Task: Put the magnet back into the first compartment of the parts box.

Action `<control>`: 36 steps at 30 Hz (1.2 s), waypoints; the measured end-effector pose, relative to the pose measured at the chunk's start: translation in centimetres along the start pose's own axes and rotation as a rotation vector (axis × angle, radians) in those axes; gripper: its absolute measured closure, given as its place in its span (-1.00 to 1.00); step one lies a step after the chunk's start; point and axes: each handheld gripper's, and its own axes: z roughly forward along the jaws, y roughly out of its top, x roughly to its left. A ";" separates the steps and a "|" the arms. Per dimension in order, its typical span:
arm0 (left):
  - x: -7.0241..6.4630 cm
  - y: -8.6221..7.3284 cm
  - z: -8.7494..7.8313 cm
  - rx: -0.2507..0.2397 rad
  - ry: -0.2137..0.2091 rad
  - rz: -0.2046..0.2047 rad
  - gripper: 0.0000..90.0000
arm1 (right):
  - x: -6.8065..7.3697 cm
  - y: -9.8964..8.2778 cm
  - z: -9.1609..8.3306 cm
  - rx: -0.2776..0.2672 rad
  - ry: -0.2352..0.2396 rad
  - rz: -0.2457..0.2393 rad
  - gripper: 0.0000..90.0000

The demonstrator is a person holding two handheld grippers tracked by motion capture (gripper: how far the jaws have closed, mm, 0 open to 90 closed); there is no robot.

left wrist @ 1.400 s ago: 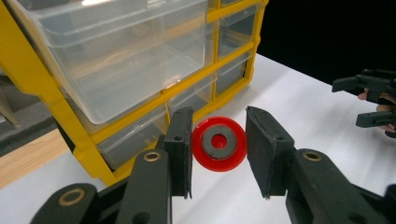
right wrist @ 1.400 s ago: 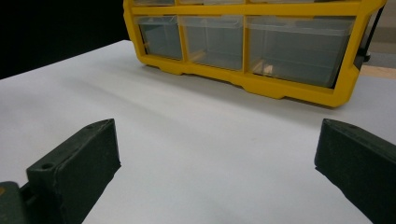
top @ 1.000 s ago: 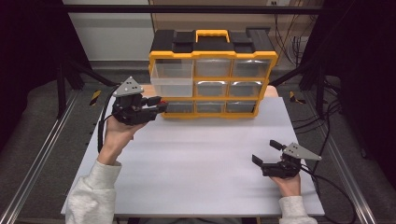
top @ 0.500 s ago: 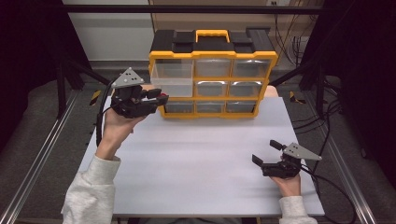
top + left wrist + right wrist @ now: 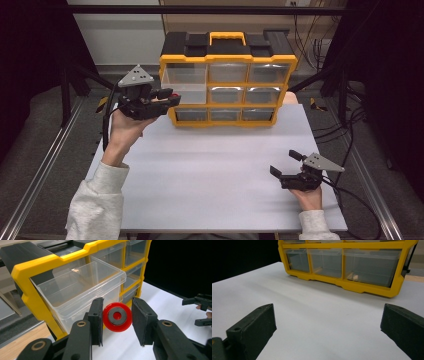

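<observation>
On the white tabletop (image 5: pixel 210 170), a yellow organizer (image 5: pixel 227 82) stands at the far edge. The left gripper (image 5: pixel 167 96) clamps a red disc (image 5: pixel 117 317) beside its pulled-out clear drawer (image 5: pixel 82 287). The right gripper (image 5: pixel 285 162) rests wide at near right, dark room around.

High view: fixed overhead, facing forward and down across the white counter (image 5: pixel 210 170) toward the yellow drawer cabinet (image 5: pixel 227 80) at the far edge. Left gripper view: close, above the counter, looking along own jaws at the cabinet's pulled-out clear drawer (image 5: pixel 82 290). Right gripper view: low over the counter, farther back, facing the cabinet's bottom row. Cabinet and counter shared by all three.
</observation>
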 end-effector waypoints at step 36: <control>0.5 4.3 1.3 0.020 0.048 0.033 0.38 | 0.0 0.0 0.0 0.002 0.001 0.000 -0.99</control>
